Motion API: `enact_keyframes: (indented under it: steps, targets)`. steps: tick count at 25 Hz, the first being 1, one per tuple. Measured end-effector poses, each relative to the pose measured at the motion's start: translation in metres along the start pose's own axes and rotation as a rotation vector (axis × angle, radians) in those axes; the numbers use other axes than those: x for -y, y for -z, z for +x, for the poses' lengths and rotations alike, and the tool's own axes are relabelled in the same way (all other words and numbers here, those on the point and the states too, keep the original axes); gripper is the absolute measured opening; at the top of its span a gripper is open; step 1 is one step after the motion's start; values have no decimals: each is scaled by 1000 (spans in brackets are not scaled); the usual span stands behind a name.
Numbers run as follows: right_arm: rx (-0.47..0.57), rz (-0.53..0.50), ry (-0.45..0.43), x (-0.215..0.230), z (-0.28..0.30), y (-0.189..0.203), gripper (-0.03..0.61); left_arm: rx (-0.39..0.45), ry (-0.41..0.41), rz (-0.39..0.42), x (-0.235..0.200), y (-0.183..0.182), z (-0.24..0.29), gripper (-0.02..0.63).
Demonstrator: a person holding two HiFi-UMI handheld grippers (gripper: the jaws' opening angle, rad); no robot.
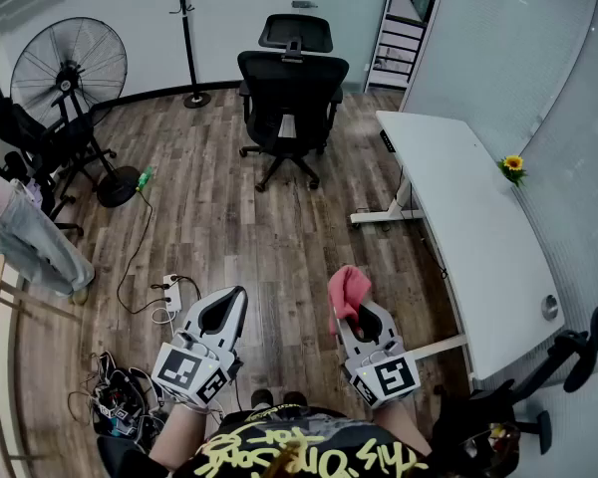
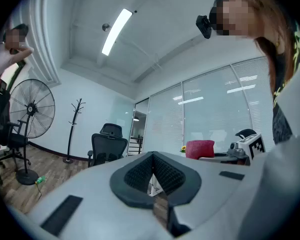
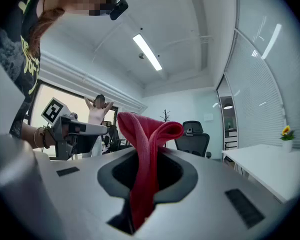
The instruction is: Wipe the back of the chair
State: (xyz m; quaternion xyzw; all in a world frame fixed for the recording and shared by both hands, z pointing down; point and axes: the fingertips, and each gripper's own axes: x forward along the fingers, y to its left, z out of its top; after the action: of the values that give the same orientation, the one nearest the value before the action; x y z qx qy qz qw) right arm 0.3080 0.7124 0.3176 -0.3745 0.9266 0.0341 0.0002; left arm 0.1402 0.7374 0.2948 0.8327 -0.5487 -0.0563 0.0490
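Observation:
A black office chair (image 1: 290,93) with a headrest stands far ahead on the wood floor, its back toward me; it also shows small in the left gripper view (image 2: 108,146) and the right gripper view (image 3: 195,139). My right gripper (image 1: 357,305) is held low at the right, shut on a red cloth (image 1: 347,289) that sticks up between its jaws (image 3: 149,149). My left gripper (image 1: 219,312) is held low at the left, its jaws shut with nothing in them (image 2: 152,173). Both are well short of the chair.
A white desk (image 1: 470,232) with a small yellow flower (image 1: 513,166) runs along the right. A floor fan (image 1: 65,73), a coat stand (image 1: 186,30), another chair and a person (image 1: 25,229) are at the left. A power strip and cables (image 1: 169,297) lie on the floor.

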Motion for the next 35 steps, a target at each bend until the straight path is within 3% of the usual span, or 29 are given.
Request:
enact_keyframes:
  steps: [12,24,35]
  targets:
    - [-3,-8,1,-6,2,2,64,-16,-7,28,-3,6,-3,-6]
    - [1,18,-6,-19,10,3,65,-126,-36,28,-15,23,-9,-6]
    - [-11,28,5,-48,23,8,66,-143,-12,15,-34,29,-32,-6]
